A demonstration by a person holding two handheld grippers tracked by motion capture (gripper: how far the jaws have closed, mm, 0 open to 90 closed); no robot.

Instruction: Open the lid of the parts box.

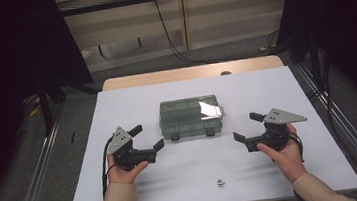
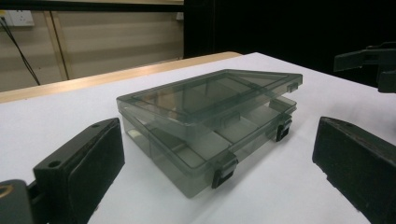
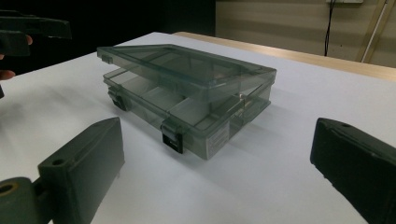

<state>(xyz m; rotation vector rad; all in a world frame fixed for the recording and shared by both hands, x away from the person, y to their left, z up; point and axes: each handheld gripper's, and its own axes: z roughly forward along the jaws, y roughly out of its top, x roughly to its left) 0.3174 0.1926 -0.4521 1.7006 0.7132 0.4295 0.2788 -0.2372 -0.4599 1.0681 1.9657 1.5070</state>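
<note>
A smoky clear plastic compartment box point(image 1: 191, 117) lies in the middle of the white tabletop point(image 1: 131, 100). Its lid point(image 2: 210, 91) sits slightly raised along the front, and both black front latches point(image 2: 224, 170) hang down unfastened. My left gripper point(image 1: 147, 137) is held open to the box's left, a short gap away, with nothing between its jaws. My right gripper point(image 1: 247, 127) mirrors it on the box's right, also open and empty. Each gripper view looks along wide-apart jaws at the box point(image 3: 187, 88) ahead.
A small metal part point(image 1: 220, 182) lies near the table's front edge. A bare wooden strip point(image 1: 193, 72) runs along the far edge. Metal rails point(image 1: 38, 170) flank the table, with dark curtains and cables behind.
</note>
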